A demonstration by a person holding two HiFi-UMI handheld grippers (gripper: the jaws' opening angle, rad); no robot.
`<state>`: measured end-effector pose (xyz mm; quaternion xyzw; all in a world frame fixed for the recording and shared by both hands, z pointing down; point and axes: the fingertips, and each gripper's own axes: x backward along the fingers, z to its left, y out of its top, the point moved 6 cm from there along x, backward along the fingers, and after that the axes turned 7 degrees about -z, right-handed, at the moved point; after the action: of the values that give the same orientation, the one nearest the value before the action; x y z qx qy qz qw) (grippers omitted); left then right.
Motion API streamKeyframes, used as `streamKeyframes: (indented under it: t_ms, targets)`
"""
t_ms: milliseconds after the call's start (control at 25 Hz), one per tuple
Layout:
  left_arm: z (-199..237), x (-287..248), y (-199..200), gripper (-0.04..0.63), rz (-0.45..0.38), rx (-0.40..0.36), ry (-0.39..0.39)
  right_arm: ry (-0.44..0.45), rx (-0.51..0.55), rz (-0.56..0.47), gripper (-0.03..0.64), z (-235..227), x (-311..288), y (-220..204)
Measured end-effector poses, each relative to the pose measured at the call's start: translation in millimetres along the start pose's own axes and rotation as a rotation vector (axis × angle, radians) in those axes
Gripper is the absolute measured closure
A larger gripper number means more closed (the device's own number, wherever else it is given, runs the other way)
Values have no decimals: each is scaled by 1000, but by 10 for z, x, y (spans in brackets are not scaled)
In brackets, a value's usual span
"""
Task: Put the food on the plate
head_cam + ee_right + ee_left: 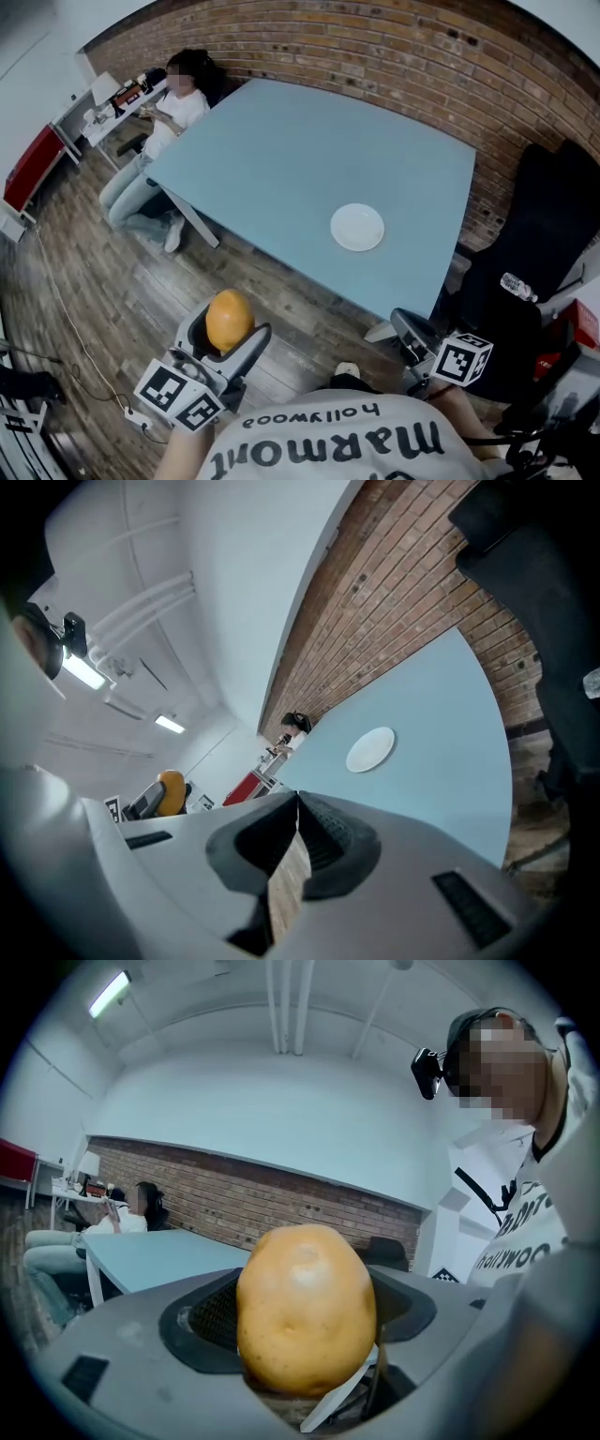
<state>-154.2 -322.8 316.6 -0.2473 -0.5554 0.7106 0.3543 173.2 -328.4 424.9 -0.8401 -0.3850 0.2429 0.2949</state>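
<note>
At our left gripper (225, 339): the jaws stand wide and clamp a yellow-brown potato (230, 317), upright between them, over the wooden floor (122, 300) and short of the table.
Right gripper (411, 339): we see its jaw tips meeting, closed together and empty.
Plate (357, 228): white and round, on the pale blue table (281, 159) near its near edge, well apart from the potato.
Writing: our shirt (328, 436) reads "Marmot" and "hollywood".
Background: a person (173, 112) sits at the table's far corner, by a brick wall (375, 47).
</note>
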Motion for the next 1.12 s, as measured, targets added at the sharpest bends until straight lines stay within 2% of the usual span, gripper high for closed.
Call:
streamKeyframes:
  t_ms: [320,520,600,800,1000,1120]
  targets:
    - [72,-469,-116,239,5,26,13,-33,83,19,607,-346,-154,364]
    - [145,-829,-129,239,-25,43,33,-92,266,27,607,-598,-216,685]
    - [149,-953,-153,239,-32,51,34,-95,309,39,607,-689,-264,790]
    - [162,-1191,-287,239,-6,43,43,-74,325,50,607,-869,-405,952]
    - [170,-1384,-397,239,36,55,46,-97,296,62,607,-1060,-444,1006]
    - [177,-1501,-491,239,63,89,27,-106,292,68,607,-1137,-538,1027]
